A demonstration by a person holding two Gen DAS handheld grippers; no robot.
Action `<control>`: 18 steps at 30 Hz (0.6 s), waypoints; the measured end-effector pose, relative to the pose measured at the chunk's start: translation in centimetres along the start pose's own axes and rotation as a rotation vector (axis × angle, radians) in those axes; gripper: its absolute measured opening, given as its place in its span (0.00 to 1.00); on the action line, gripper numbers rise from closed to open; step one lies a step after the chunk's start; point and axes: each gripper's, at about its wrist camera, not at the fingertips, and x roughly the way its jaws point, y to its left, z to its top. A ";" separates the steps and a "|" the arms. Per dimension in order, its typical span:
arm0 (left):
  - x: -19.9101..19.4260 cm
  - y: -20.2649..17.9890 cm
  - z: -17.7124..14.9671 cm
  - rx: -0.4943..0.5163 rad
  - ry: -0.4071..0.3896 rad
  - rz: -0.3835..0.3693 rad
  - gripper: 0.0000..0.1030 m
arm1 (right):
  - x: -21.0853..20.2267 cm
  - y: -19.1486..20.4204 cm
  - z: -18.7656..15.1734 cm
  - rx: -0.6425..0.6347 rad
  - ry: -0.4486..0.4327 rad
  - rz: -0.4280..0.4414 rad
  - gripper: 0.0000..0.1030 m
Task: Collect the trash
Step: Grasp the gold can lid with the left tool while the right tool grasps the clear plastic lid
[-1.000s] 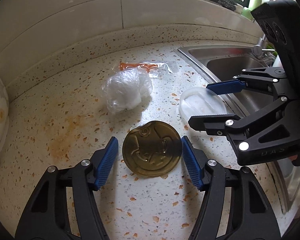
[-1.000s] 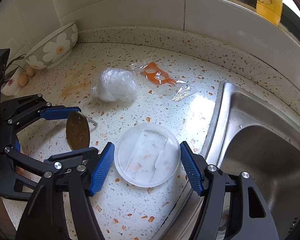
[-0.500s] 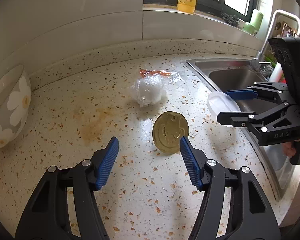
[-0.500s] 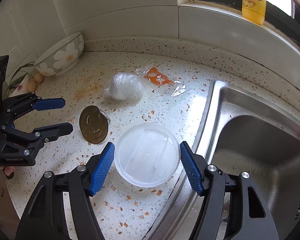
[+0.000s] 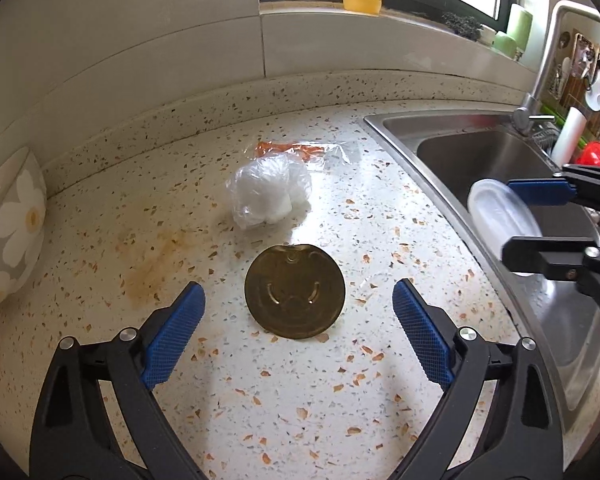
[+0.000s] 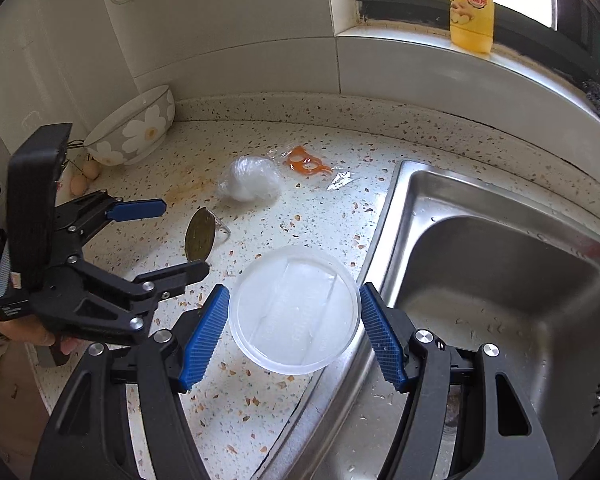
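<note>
A round gold can lid (image 5: 295, 291) lies on the speckled counter between the fingers of my left gripper (image 5: 298, 330), which is open and clear of it; the lid also shows in the right wrist view (image 6: 199, 238). My right gripper (image 6: 294, 330) is shut on a clear round plastic lid (image 6: 295, 309) and holds it above the counter by the sink edge; the plastic lid shows in the left wrist view (image 5: 500, 222). A crumpled white plastic bag (image 5: 269, 192) and an orange wrapper piece (image 5: 296, 148) lie farther back.
A steel sink (image 6: 500, 280) lies to the right with a tap (image 5: 540, 92). A daisy-pattern bowl (image 6: 134, 126) and eggs (image 6: 86, 176) sit at the left. A yellow bottle (image 6: 471, 4) stands on the windowsill. A brownish stain (image 5: 152, 260) marks the counter.
My left gripper has drawn back from the gold lid and opened wider. My right gripper has lifted the clear plastic lid off the counter and carried it toward the sink.
</note>
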 end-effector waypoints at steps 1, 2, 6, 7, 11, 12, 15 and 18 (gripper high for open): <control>0.5 0.0 0.0 -0.001 0.013 0.017 0.88 | -0.2 -0.2 -0.1 0.002 0.000 0.002 0.63; 0.8 0.1 0.1 -0.009 0.020 0.023 0.87 | -0.3 -0.4 -0.3 0.005 0.001 0.003 0.63; 1.6 0.2 0.4 -0.017 0.046 0.035 0.71 | -0.9 -0.7 -0.6 0.009 -0.002 0.010 0.62; 1.7 0.3 0.4 -0.024 0.054 0.024 0.66 | -1.0 -0.6 -0.7 0.010 -0.004 0.013 0.62; 2.1 0.5 0.5 -0.038 0.064 0.021 0.53 | -1.1 -0.5 -0.7 0.014 -0.010 0.017 0.62; 2.1 0.7 0.5 -0.050 0.066 0.013 0.53 | -1.2 -0.4 -0.8 0.012 -0.012 0.017 0.62; 1.4 0.9 0.5 -0.053 0.048 0.014 0.53 | -1.4 0.0 -0.9 0.009 -0.017 0.027 0.62; 0.1 1.3 0.3 -0.052 0.031 0.008 0.53 | -1.8 0.6 -1.1 -0.002 -0.022 0.037 0.62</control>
